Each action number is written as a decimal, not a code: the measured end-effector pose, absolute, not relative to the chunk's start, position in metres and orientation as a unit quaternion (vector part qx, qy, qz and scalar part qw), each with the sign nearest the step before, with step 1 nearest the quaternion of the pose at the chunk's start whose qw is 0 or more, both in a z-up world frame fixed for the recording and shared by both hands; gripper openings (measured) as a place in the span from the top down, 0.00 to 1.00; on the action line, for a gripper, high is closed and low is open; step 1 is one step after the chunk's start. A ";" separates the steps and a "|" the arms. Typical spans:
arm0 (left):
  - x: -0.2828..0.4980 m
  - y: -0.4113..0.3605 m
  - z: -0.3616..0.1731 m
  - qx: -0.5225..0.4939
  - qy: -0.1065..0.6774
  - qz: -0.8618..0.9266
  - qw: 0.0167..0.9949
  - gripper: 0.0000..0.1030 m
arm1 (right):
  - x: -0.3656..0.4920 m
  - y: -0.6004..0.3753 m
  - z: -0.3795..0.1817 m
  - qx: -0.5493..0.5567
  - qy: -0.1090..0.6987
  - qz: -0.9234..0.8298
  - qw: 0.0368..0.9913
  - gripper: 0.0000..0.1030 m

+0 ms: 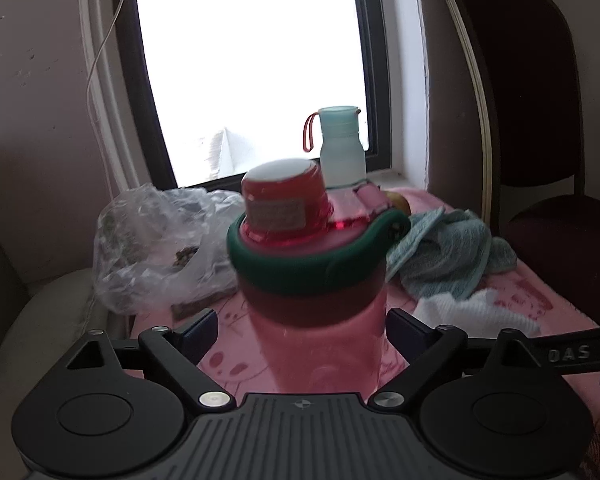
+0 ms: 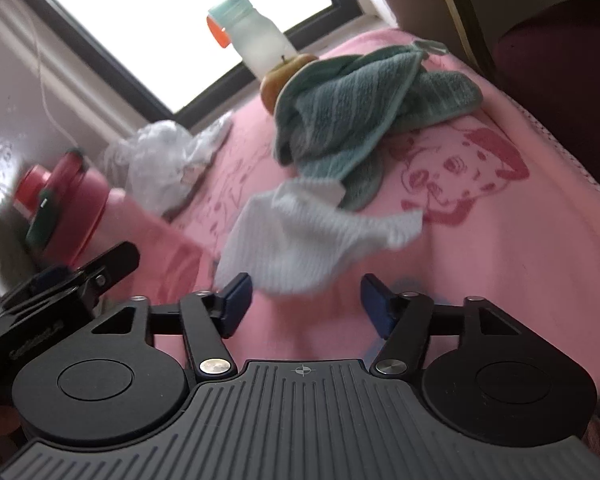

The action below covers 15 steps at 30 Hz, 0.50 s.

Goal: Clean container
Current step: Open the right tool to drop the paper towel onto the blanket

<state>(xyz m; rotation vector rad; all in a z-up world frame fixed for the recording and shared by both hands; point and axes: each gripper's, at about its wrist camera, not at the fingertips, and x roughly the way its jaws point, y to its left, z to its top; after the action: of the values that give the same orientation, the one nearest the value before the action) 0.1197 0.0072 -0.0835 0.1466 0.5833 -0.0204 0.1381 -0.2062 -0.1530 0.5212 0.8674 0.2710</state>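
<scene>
The left hand-held gripper (image 1: 302, 330) has its jaws spread on either side of the upright pink translucent bottle with red cap and green collar band (image 1: 312, 280) — apparently not yet pinching it. The right hand-held gripper (image 2: 306, 304), also spread and holding nothing, faces the crumpled white ribbed cloth (image 2: 300, 236) lying just ahead on the pink printed blanket (image 2: 500, 260) — nearer that arm.

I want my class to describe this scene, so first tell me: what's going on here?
A person works with two handheld grippers over a pink blanket. The left gripper has its jaws on either side of a pink bottle with a red cap; whether they are pressing it is unclear. The right gripper, jaws open, points at a white cloth lying on the blanket. A teal towel lies behind it. No wiping has begun.
</scene>
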 end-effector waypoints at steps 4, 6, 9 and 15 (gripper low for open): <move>0.108 0.012 -0.082 0.058 0.308 0.000 0.949 0.07 | 0.119 -0.210 -0.144 0.242 0.424 0.117 0.865 0.28; 0.100 0.013 -0.080 0.054 0.321 0.006 0.946 0.05 | 0.110 -0.211 -0.139 0.237 0.433 0.115 0.862 0.25; 0.087 0.013 -0.076 0.052 0.344 0.018 0.937 0.04 | 0.097 -0.209 -0.128 0.220 0.445 0.109 0.861 0.11; 0.059 0.016 -0.056 0.022 0.386 0.044 0.921 0.01 | 0.070 -0.191 -0.079 0.135 0.448 0.118 0.876 0.04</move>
<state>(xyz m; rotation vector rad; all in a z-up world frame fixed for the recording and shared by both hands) 0.0588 0.0164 -0.0564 0.0448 0.7930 0.0894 0.0704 -0.1907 -0.0786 0.2814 0.9357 0.2459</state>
